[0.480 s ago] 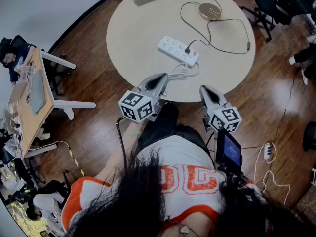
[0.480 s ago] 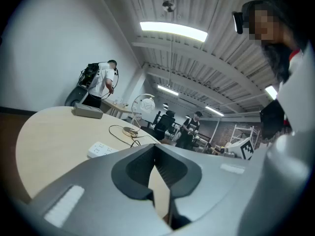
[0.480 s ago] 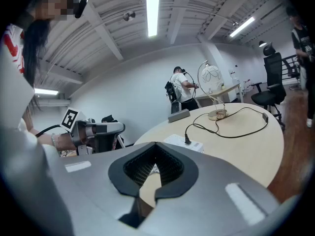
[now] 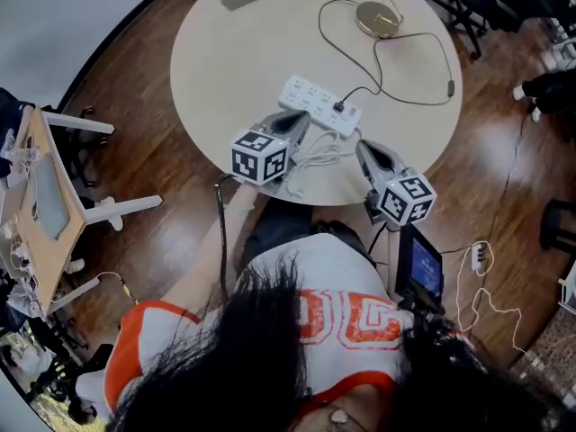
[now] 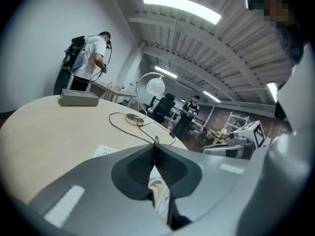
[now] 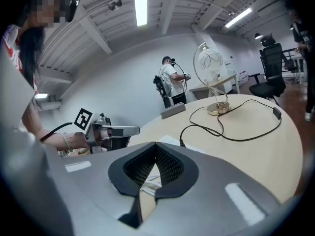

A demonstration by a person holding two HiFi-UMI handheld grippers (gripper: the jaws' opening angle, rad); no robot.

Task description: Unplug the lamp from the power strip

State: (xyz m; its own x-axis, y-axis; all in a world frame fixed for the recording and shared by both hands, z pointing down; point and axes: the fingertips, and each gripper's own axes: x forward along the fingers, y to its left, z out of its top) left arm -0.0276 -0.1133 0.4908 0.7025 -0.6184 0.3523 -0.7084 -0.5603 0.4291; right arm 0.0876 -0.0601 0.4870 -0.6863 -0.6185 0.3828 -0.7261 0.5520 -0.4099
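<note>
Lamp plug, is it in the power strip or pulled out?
Plugged in. The black plug sits in a socket of the white power strip, and its cord runs off to the lamp base.

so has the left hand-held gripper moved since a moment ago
Yes. The left hand-held gripper has moved forward, further in over the table, and its tip is now much closer to the power strip.

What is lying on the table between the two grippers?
A bundled white cable lies between the left gripper and the right gripper, whose fingers are both shut. The head view shows it best.
</note>
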